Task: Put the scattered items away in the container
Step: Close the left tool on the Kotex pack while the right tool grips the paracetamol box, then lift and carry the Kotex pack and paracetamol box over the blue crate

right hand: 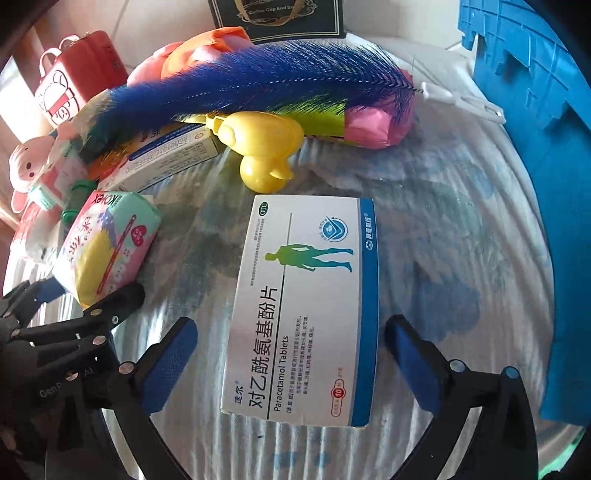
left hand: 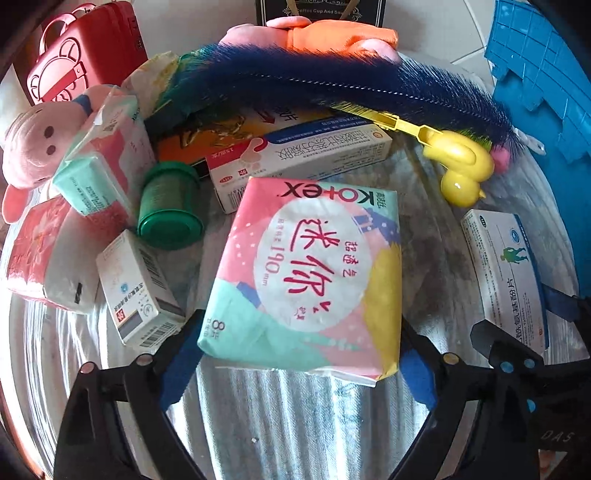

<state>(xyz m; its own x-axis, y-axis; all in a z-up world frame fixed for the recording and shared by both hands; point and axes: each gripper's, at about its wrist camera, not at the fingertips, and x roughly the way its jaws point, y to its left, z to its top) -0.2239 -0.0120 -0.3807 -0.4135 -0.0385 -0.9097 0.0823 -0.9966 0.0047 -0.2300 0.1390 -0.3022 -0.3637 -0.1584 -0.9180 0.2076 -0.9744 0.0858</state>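
Observation:
A pastel Kotex pad pack (left hand: 306, 280) lies on the patterned cloth between the fingers of my left gripper (left hand: 299, 373). Its jaws stand wide, with a blue pad (left hand: 181, 369) at each near corner of the pack and no squeeze visible. A white and blue Paracetamol tablet box (right hand: 299, 310) lies flat between the fingers of my right gripper (right hand: 291, 362), which is open with a gap on both sides. The blue plastic crate (right hand: 535, 147) stands at the right edge. The right wrist view also has the left gripper (right hand: 74, 332) beside the pad pack (right hand: 107, 243).
A heap lies at the back and left: a long blue feather (left hand: 332, 85), a yellow duck toy (left hand: 461, 166), a green spool (left hand: 170, 206), medicine boxes (left hand: 295, 158), tissue packs (left hand: 99, 166), a pink plush (left hand: 33, 147) and a red case (left hand: 85, 55). A black box (right hand: 277, 18) stands at the far edge.

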